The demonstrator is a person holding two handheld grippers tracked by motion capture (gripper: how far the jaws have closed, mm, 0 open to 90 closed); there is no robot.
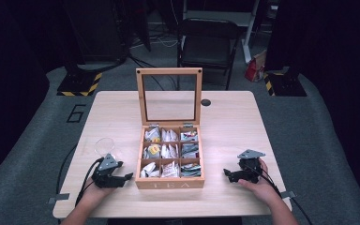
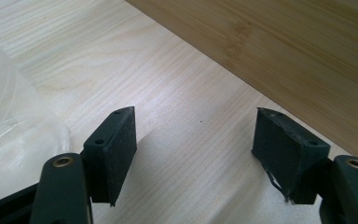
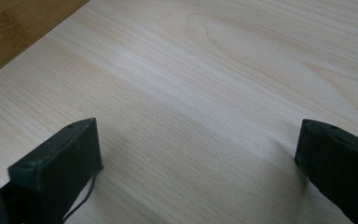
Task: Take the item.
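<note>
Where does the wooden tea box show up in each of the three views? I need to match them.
High view: tea box at table centre, lid open, between both tools.
Left gripper view: its darker wooden side fills the upper right, beyond the open left tool.
Right gripper view: its side is a dark wedge at upper left.
Shared landmark: the pale table top.

We can read the word "TEA" in pale letters on the front wall of the wooden box, which stands on the desk. On the grey floor, left of the desk, we see a large dark number "6". The prints on the tea bags are too small to read.
</note>
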